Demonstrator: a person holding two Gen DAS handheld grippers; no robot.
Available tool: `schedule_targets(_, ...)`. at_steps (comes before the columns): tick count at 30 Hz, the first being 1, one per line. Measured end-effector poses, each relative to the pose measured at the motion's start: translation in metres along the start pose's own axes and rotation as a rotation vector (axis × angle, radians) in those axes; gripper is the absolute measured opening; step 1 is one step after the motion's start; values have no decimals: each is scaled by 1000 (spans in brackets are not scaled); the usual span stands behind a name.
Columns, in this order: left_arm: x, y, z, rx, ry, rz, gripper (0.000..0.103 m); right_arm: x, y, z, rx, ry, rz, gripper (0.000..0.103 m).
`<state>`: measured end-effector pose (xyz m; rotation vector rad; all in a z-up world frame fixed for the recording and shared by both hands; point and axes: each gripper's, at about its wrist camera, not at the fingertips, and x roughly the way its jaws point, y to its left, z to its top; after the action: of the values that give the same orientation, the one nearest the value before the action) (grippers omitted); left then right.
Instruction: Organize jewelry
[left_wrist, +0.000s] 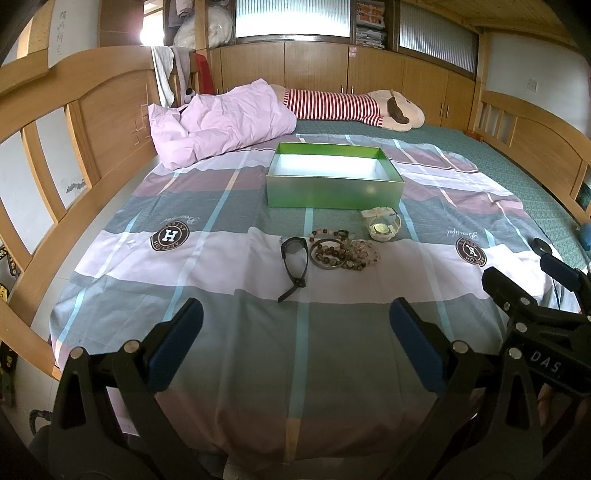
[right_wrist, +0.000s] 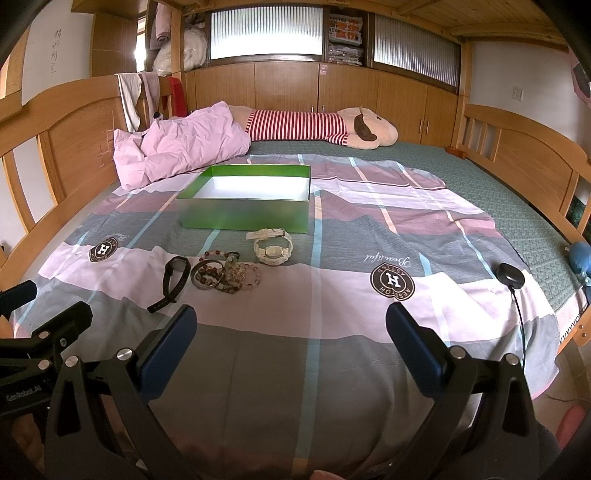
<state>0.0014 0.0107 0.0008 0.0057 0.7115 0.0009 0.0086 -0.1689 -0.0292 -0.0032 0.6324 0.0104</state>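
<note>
Before the green box (left_wrist: 334, 181), black watch (left_wrist: 294, 260) lies lengthwise toward wide-open, empty left gripper (left_wrist: 295, 343) and right gripper (right_wrist: 291, 343)

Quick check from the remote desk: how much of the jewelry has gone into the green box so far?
None yet. The green box looks empty. In hand: nothing; the left gripper and right gripper hover with jaws open. Left to do: the black watch, the white watch and the pile of bead bracelets all lie on the bedsheet in front of the box.
</note>
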Motion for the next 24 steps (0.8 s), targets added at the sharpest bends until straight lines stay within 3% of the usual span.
schedule_targets(24,7,4,-6,8,31,4,99,2,-7,1,10,6,-3,100)
